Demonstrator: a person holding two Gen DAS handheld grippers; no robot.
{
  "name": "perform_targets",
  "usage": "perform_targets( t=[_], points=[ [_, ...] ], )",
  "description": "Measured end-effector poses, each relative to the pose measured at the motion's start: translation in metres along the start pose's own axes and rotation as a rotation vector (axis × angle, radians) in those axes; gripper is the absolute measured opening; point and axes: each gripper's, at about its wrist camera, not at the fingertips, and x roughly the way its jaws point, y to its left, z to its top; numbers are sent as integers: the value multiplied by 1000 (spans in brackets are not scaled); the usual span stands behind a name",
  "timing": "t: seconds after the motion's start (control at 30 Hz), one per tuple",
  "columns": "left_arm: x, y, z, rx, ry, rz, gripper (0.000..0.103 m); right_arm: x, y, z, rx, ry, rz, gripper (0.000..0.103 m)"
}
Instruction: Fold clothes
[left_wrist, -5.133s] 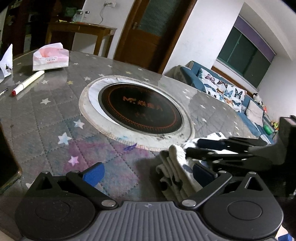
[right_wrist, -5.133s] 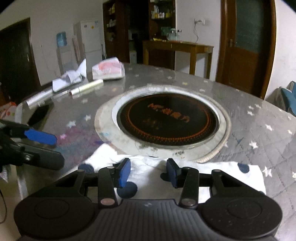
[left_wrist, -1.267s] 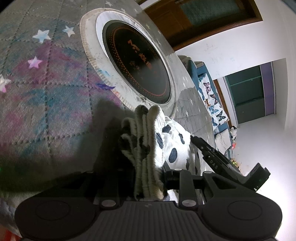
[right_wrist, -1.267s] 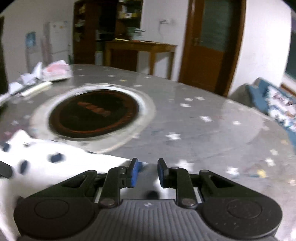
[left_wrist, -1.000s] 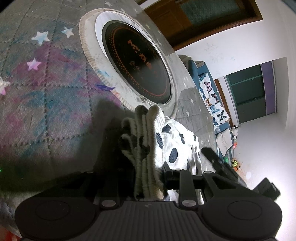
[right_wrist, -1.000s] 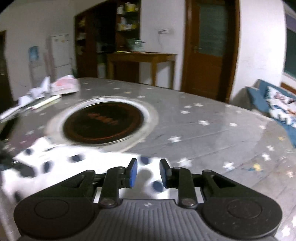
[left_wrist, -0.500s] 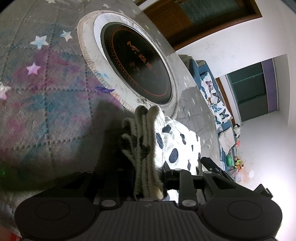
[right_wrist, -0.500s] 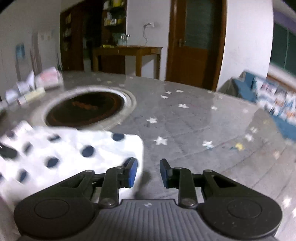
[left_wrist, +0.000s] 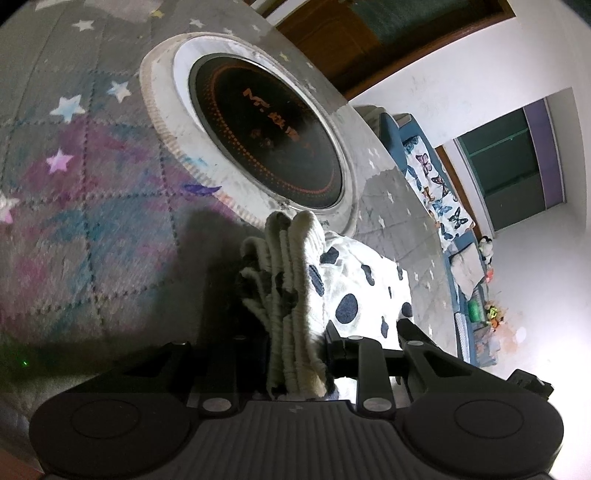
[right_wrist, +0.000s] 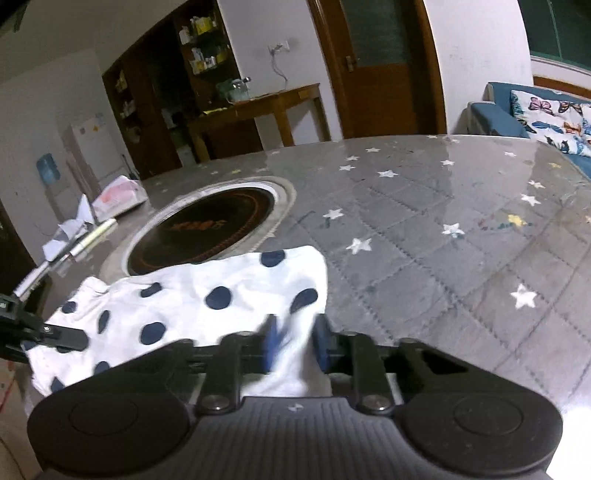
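While the left claw (left_wrist: 295, 343) is clamped shut on a thick bunch of ribbed cream edging, the rest of the garment (right_wrist: 192, 295) spreads flat on the worktop (right_wrist: 424, 229) toward the right claw (right_wrist: 293, 349). The garment is white cloth with dark blue polka dots (the gathered edge stands up in several stacked folds in the left wrist view). It lies at the near edge of the worktop, at about 6 o'clock from a round black induction hob (right_wrist: 207, 229) set in a pale ring, with its far edge just overlapping that ring.

The right claw's blue pads are a narrow gap apart with a fold of the dotted cloth between them; motion blur there hides whether they actually pinch it.

The worktop cover is grey, quilted, and printed with stars. At 10 o'clock from the hob lie a pink-and-white packet (right_wrist: 118, 195), crumpled white paper (right_wrist: 70, 229) and a marker pen (right_wrist: 92, 236), all well apart from the garment. Beyond the worktop stand a wooden side table (right_wrist: 258, 110), a brown door (right_wrist: 376, 66) and a blue sofa with butterfly cushions (right_wrist: 554, 114).
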Motion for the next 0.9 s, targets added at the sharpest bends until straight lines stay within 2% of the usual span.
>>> perform_targets(
  t=[0.07,0.3,0.53,0.8,0.9],
  points=[
    [-2,-6,2,18,-7,1,30,-6,1,1,0,-27,-1,5],
    [13,-49,14,132,-3,-16,29,-36,-6,12,2,-118,-52,4],
    [68,-115,23,264,40,-59,30,-63,-45,33,6,-184,-211,4],
    [133,-181,27,373,84,-89,30,-71,-103,58,29,-209,-372,4],
    [152,-193,22,413,94,-78,31,-67,-121,59,43,-194,-415,4]
  ],
)
